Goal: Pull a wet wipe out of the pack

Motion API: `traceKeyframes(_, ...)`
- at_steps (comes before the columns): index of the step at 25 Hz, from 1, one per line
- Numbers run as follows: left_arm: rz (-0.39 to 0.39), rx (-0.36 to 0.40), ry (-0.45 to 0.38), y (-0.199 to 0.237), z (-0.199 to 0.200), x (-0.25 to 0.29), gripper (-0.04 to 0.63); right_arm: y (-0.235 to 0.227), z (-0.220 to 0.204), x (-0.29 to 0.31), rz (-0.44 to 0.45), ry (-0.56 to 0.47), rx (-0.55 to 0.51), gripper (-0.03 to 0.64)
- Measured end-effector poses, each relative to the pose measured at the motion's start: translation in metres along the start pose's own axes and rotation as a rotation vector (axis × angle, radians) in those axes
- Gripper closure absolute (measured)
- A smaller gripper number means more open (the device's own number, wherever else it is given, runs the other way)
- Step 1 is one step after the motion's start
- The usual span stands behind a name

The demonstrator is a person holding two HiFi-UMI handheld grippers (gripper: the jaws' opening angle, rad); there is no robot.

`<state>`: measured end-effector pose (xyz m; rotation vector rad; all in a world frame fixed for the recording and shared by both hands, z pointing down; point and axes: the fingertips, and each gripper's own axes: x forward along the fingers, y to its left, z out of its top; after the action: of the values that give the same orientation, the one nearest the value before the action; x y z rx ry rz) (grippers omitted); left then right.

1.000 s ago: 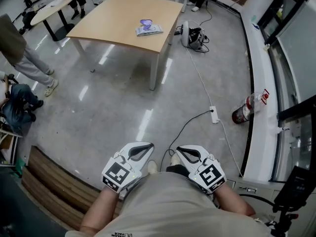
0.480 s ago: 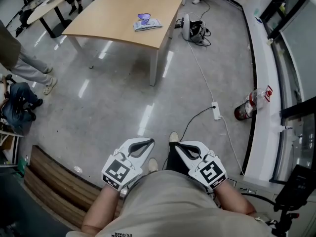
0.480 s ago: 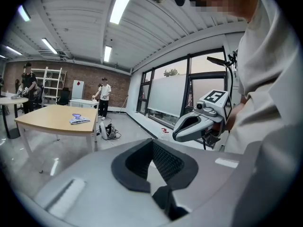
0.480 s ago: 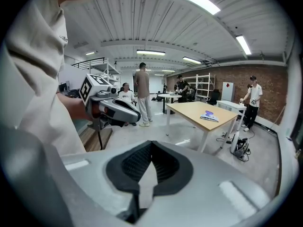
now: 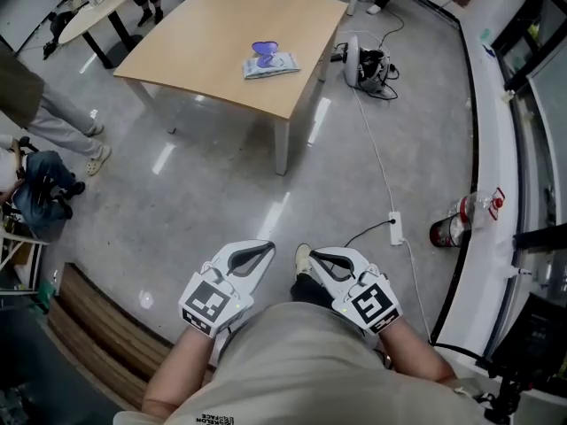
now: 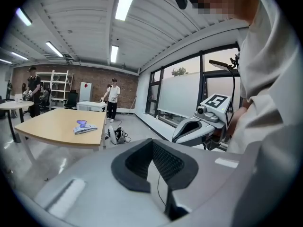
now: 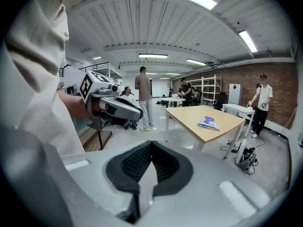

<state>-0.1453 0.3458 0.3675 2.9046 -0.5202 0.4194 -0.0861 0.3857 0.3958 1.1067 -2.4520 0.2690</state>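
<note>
On my left, the left gripper (image 5: pixel 266 251) is held low against my body. Its jaws are clenched tip to tip with nothing between them. The pack (image 5: pixel 271 64) of wet wipes lies on the wooden table (image 5: pixel 213 34), near the corner that faces me and well apart from both grippers, with open floor between. From the head view it sits almost straight ahead of the left fingertips, so I judge that hand slightly better lined up, though neither is really nearer. Its long side runs roughly across my view, with a purple part at the left end (the opening, I'd guess). To the right, the right gripper (image 5: pixel 312 257) is also squeezed closed and empty. Both will need their jaws apart before reaching.
</note>
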Motion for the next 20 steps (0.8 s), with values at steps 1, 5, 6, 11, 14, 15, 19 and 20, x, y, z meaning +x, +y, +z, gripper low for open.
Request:
traceKeyframes(1,0.014,0.008,-0.003,0.009,0.010,0.015,0.591,-0.020,0.003,0.001,0.006,-0.004,-0.006,0.615)
traceKeyframes(5,0.063,0.038,-0.010,0.044,0.042,0.074,0.590,-0.096,0.011,0.006,0.024,-0.017,-0.049,0.615)
traceKeyframes(6,0.072,0.036,-0.014,0.053,0.048,0.089,0.591,-0.115,0.011,0.008,0.028,-0.017,-0.059,0.615)
traceKeyframes(11,0.110,0.022,-0.010,0.096,0.065,0.145,0.591,-0.190,0.012,0.030,0.033,-0.015,-0.065,0.615)
traceKeyframes(14,0.127,0.014,-0.001,0.122,0.068,0.162,0.591,-0.218,0.014,0.045,0.035,-0.012,-0.054,0.615)
traceKeyframes(15,0.132,0.012,0.000,0.132,0.069,0.167,0.591,-0.226,0.015,0.051,0.034,-0.011,-0.051,0.615)
traceKeyframes(19,0.147,-0.003,0.001,0.176,0.070,0.183,0.591,-0.259,0.023,0.080,0.027,-0.002,-0.049,0.615)
traceKeyframes(20,0.148,-0.004,-0.002,0.189,0.071,0.187,0.591,-0.267,0.028,0.089,0.024,0.000,-0.051,0.615)
